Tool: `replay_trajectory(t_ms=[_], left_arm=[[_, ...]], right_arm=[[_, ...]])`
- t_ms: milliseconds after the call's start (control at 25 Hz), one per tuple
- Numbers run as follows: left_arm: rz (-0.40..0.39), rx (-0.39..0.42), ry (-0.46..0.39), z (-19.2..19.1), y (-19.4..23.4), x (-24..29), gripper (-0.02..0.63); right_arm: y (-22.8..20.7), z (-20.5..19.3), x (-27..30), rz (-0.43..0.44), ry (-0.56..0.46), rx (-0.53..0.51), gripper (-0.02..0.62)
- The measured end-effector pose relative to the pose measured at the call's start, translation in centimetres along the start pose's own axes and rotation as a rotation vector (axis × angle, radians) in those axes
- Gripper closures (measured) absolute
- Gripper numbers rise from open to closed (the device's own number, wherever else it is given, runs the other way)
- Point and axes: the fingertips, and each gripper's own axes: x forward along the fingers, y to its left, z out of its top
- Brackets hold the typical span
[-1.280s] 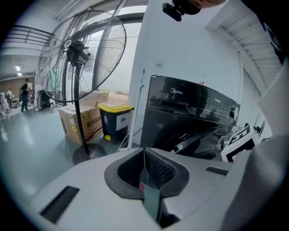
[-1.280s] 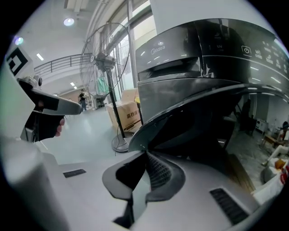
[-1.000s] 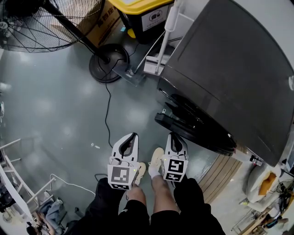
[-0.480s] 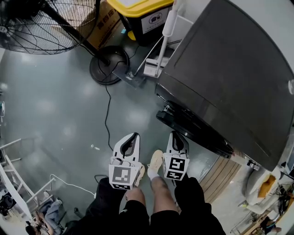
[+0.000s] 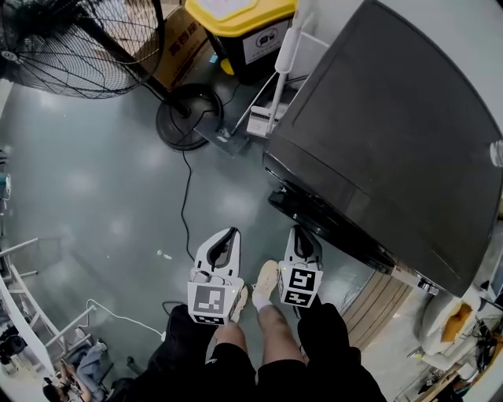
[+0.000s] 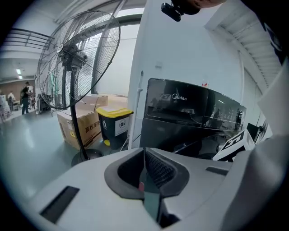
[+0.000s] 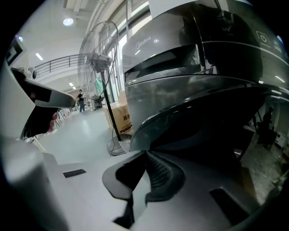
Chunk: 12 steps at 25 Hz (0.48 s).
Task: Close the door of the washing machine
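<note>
The dark grey washing machine (image 5: 393, 141) fills the right of the head view. Its round dark door (image 5: 322, 220) lies nearly flat against the machine's front, low down. My right gripper (image 5: 302, 233) is shut and empty, its tip just below the door's rim; whether it touches I cannot tell. In the right gripper view the curved door (image 7: 194, 117) looms right past the closed jaws (image 7: 145, 155). My left gripper (image 5: 226, 235) is shut with nothing in it, left of the right one over bare floor. From the left gripper (image 6: 144, 153) the machine (image 6: 189, 117) stands ahead.
A standing fan (image 5: 71, 39) with a round base (image 5: 185, 118) is at the upper left, its cable (image 5: 185, 196) trailing toward me. A yellow-lidded bin (image 5: 247, 23), a cardboard box (image 5: 181, 51) and a white broom (image 5: 271, 86) stand beside the machine. My feet (image 5: 266, 279) are between the grippers.
The door has swung closer to the machine's front and sticks out less. Both grippers have kept almost the same place in the view.
</note>
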Motion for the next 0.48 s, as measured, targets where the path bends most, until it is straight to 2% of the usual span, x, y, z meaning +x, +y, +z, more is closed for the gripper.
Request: replay_trajectory(t_ms=[480], left_arm=[[0.0, -0.001, -0.007, 0.52, 0.42, 0.6, 0.575]], right_arm=[[0.07, 0.19, 0.49, -0.025, -0.004, 0.059, 0.58]])
